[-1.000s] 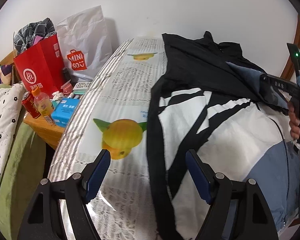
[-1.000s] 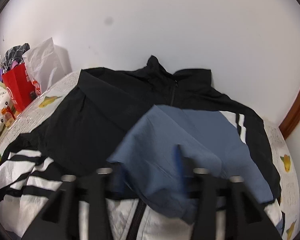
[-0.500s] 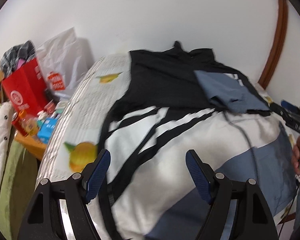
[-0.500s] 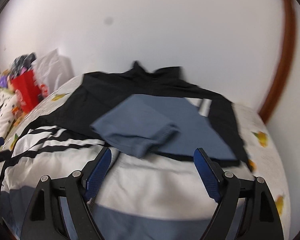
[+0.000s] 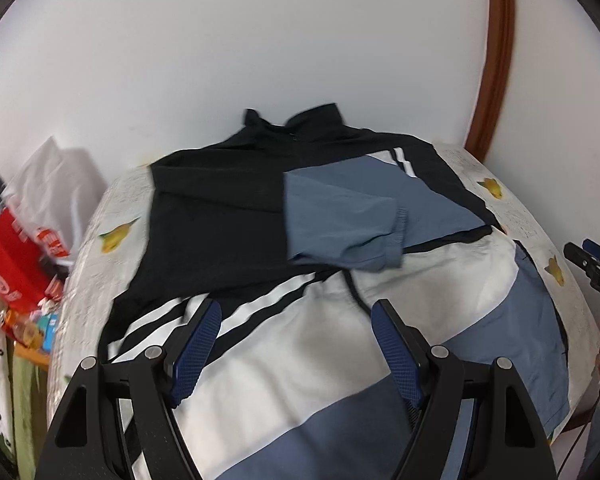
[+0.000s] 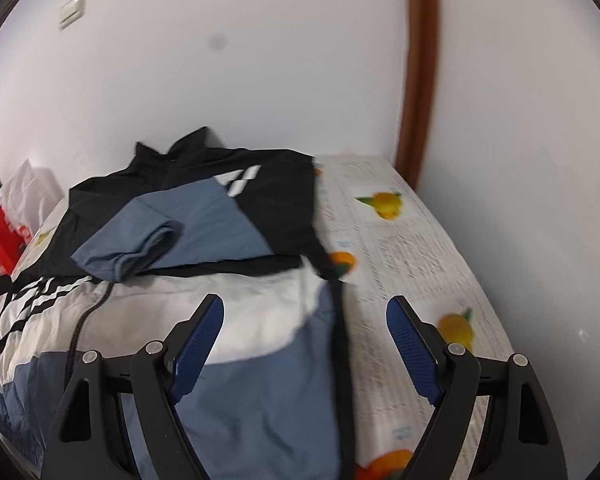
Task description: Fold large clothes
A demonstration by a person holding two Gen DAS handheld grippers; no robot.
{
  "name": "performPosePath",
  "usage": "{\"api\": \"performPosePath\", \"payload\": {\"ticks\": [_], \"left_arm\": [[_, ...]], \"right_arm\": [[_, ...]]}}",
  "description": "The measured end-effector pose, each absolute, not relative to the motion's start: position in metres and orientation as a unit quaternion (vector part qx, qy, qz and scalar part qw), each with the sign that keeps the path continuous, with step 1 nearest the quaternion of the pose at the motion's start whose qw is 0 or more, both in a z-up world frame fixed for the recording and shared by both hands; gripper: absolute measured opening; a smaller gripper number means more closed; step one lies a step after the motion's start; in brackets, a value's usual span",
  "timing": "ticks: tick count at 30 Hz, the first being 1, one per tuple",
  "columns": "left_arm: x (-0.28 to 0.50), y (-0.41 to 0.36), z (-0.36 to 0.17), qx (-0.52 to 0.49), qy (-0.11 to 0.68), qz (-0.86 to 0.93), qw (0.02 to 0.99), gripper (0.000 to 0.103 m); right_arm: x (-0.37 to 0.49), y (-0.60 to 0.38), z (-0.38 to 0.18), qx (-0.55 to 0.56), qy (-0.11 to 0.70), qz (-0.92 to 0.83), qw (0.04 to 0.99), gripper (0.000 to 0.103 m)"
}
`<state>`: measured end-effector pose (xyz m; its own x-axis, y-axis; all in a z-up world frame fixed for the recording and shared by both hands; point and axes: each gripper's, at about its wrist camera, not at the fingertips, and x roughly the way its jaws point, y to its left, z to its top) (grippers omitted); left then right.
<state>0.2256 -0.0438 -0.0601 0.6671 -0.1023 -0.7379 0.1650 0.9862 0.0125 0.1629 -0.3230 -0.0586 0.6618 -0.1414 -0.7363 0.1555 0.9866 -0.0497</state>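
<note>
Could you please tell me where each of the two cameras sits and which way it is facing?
Left wrist: on the left gripper, angled down over the jacket toward the wall; own fingers show, plus the right gripper at the right edge.
Right wrist: on the right gripper, angled down over the jacket's right edge and tablecloth; its jaws are closing, nothing between.
Shared: jacket, folded blue sleeve, wall.
</note>
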Motion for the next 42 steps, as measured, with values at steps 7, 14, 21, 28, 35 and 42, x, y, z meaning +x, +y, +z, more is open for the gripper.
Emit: {"api": "performPosePath", "payload": {"ticks": [7, 14, 21, 28, 35, 42], "left_arm": [[0.264, -0.088, -0.067, 0.059, 0.411, -0.094, 0.905, 0.076], [0.305, -0.127, -0.09, 0.061, 0.425, -0.145, 0.892, 0.076], [0.338, -0.148, -0.141, 0.077, 0.473, -0.148, 0.865, 0.053], [0.345, -0.155, -0.156, 0.109, 0.469, -0.127, 0.867, 0.039], [0.335, -0.122, -0.115, 0.074, 0.435, -0.133, 0.888, 0.009], [0.333, -0.036, -0.075, 0.022, 0.397, -0.071, 0.915, 0.009]], "right_arm": [[0.162, -0.357, -0.062, 0.005, 0.408, -0.1, 0.907, 0.053], [0.168, -0.373, -0.07, -0.014, 0.412, -0.098, 0.906, 0.048], [0.18, -0.379, -0.094, -0.011, 0.427, -0.093, 0.899, 0.048], [0.188, -0.376, -0.108, -0.012, 0.44, -0.093, 0.893, 0.048], [0.188, -0.336, -0.091, -0.029, 0.431, -0.064, 0.9, 0.048], [0.211, -0.285, -0.074, -0.026, 0.419, -0.015, 0.908, 0.048]]}}
